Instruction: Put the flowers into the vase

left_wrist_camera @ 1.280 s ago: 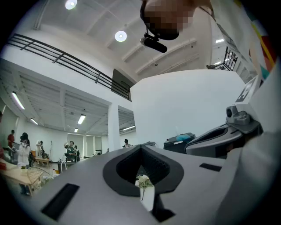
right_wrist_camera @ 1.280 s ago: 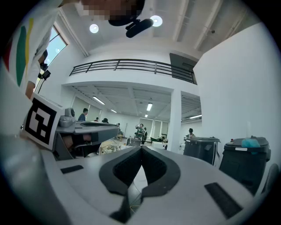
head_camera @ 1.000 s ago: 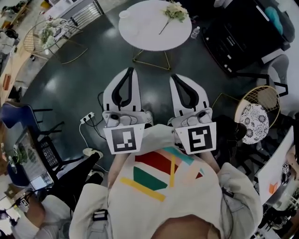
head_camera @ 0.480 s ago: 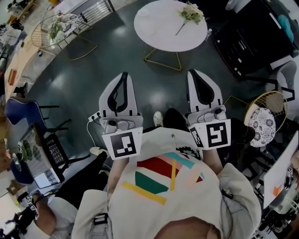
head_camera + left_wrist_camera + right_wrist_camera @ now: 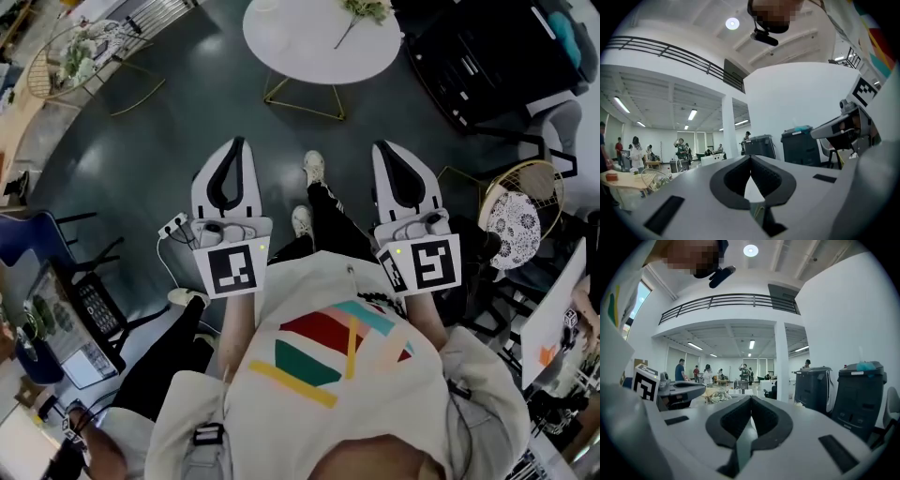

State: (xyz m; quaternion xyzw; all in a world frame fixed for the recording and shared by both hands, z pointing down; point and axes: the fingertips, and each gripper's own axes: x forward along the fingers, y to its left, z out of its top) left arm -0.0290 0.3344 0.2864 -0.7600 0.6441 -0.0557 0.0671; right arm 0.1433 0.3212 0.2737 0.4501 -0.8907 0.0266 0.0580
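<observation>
Left tongs (image 5: 234, 148), right tongs (image 5: 387, 150) both closed, empty. Flowers (image 5: 361, 9) on table (image 5: 309, 52), well apart. Risk: arriving closed, tongs push flowers off table.

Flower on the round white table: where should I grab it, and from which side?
The flower lies flat on the table, thin stem end pointing toward you. Probably grip the bare stem just below the blooms, coming down from above with the tongs crossing it; the blooms look crushable. The right gripper is shut, so open it first.
</observation>
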